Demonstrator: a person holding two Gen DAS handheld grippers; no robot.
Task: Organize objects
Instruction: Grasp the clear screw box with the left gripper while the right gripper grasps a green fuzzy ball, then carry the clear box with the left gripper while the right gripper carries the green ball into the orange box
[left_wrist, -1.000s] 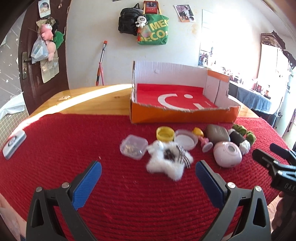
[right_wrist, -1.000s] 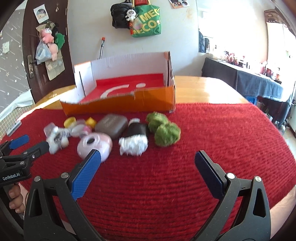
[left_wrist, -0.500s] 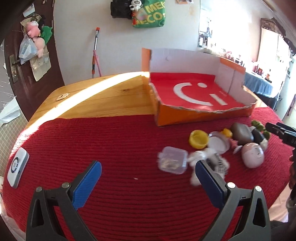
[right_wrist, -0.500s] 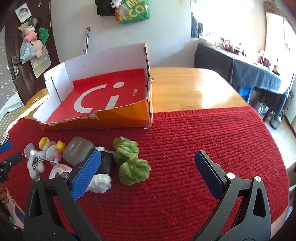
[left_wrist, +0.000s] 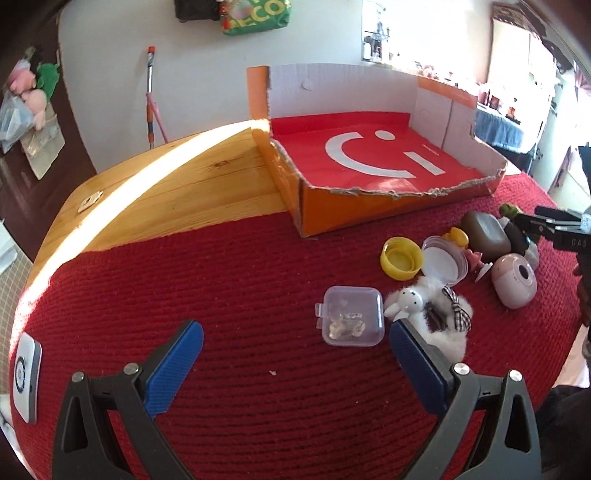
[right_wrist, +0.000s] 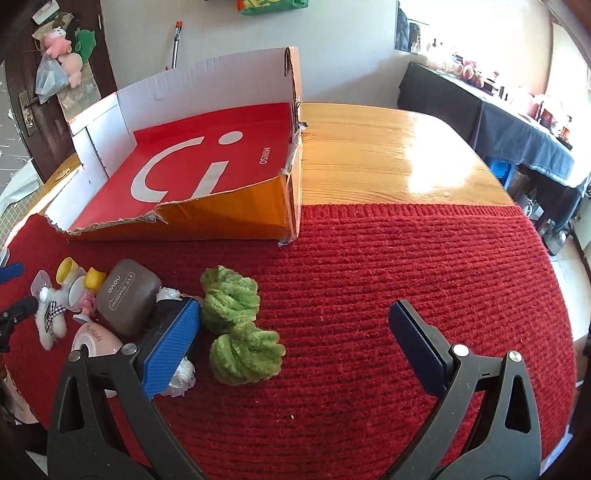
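1. My left gripper (left_wrist: 295, 354) and right gripper (right_wrist: 295, 336): fingers spread wide, empty.
2. Green yarn puffs (right_wrist: 238, 325) lie on the red mat (right_wrist: 406, 295), near the cardboard box (right_wrist: 207, 166).
3. Probably soft, light: pinch mid-body.

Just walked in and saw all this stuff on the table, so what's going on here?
A person holds a gripper in each hand over a red mat strewn with small items. Both the left gripper and right gripper are open and hold nothing. The cardboard box has nothing in it yet; the clear plastic case, plush bunny and green yarn balls lie outside it.
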